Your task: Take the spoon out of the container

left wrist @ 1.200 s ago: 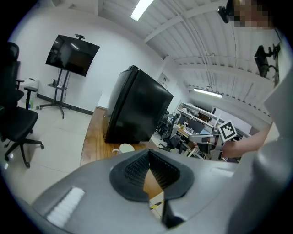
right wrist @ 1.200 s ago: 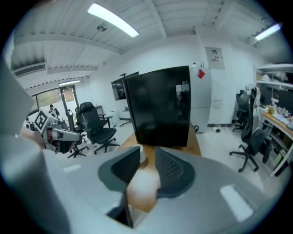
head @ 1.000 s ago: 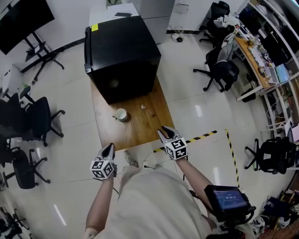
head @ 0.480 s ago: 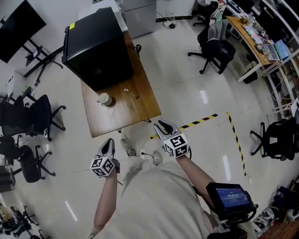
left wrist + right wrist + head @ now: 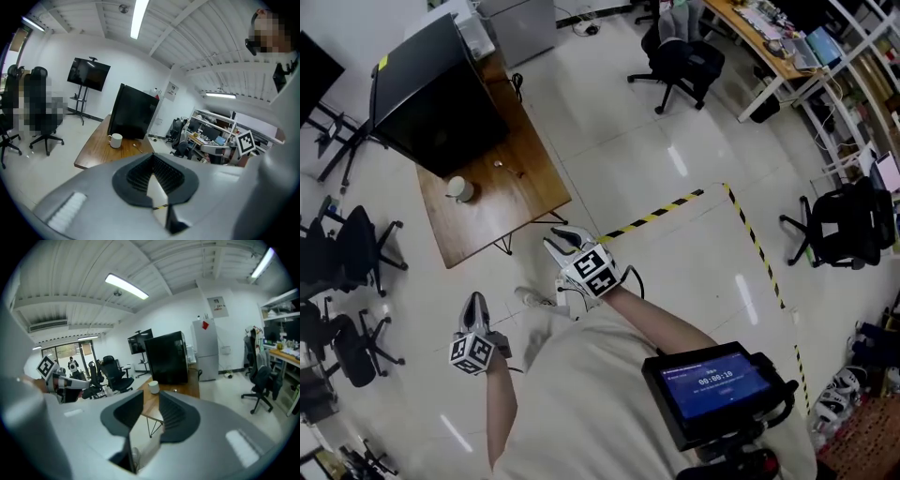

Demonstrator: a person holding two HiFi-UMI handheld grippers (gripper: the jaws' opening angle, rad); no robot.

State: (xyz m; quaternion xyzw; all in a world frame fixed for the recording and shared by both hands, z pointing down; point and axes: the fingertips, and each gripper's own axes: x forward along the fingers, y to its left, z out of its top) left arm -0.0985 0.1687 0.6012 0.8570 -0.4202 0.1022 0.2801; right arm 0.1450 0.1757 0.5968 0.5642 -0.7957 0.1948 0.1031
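Observation:
A white cup (image 5: 459, 188) stands on the wooden table (image 5: 534, 192) in front of a big black box (image 5: 431, 94). The spoon (image 5: 508, 169) lies on the tabletop to the cup's right, outside it. Both grippers hang over the floor, well short of the table. My left gripper (image 5: 473, 305) is low at the left, its jaws meeting at the tips with nothing in them. My right gripper (image 5: 567, 242) is nearer the table's corner, its jaws a little apart and empty. The left gripper view shows the cup (image 5: 115, 139) and spoon (image 5: 137, 147) beyond my left gripper (image 5: 152, 157). My right gripper (image 5: 151, 397) frames the cup (image 5: 153, 386).
Black office chairs (image 5: 356, 248) stand left of the table, another chair (image 5: 675, 56) at the far right and one (image 5: 839, 225) by the desks. Yellow-black tape (image 5: 661, 214) marks the floor. A screen (image 5: 712, 389) sits at the person's chest. A TV on a stand (image 5: 88, 75) is beyond.
The table has slid up and to the left in the head view and looks smaller. Both grippers are farther from it, the left one lower, the right one more central.

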